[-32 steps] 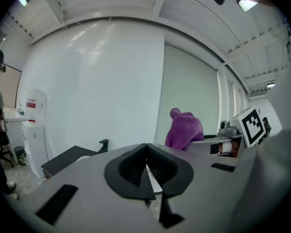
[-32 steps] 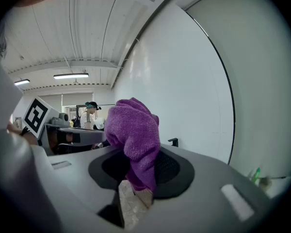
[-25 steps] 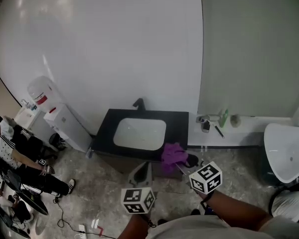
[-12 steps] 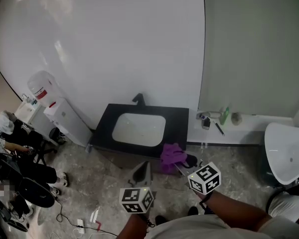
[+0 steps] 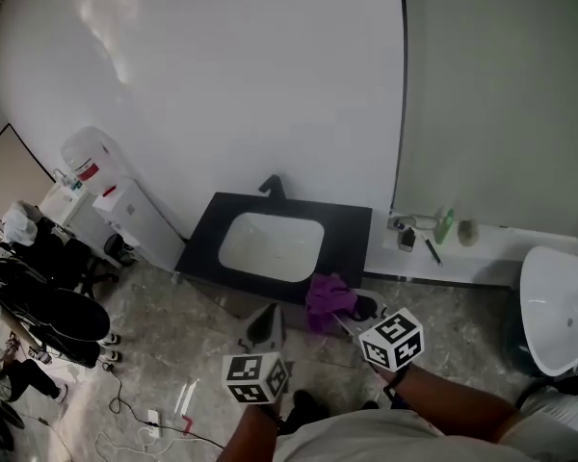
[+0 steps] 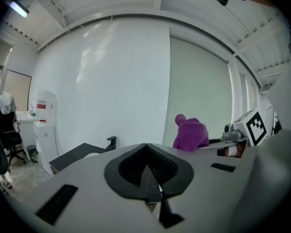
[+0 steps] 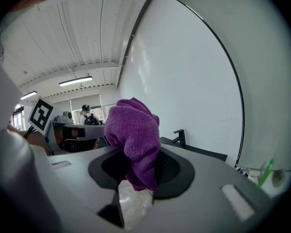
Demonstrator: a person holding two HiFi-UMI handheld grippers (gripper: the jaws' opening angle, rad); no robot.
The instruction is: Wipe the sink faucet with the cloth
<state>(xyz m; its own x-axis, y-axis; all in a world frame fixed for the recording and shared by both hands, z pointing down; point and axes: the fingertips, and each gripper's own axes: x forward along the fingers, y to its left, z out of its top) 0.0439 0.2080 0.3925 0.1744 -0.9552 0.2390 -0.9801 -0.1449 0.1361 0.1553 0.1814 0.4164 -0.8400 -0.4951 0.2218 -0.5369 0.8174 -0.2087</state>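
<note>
The cloth (image 7: 133,135) is a purple, nubby terry rag bunched into a soft lump. My right gripper (image 7: 136,174) has its jaws closed on a fold of it. In the head view the cloth shows at about 5 o'clock from the basin (image 5: 270,243), well apart from the faucet (image 5: 272,187).

The faucet is a slim, angular, matte black fitting at the basin's 12 o'clock, at the back of the flat black countertop (image 5: 347,234). The basin is a glossy white rounded rectangle.

I judge this to be the approach: the cloth is in hand and the wiping not yet begun. Next I need to carry it across the basin and press it around the spout.

My left gripper (image 5: 267,327), at the basin's 6 o'clock, has its jaws pressed together with nothing between them.
</note>
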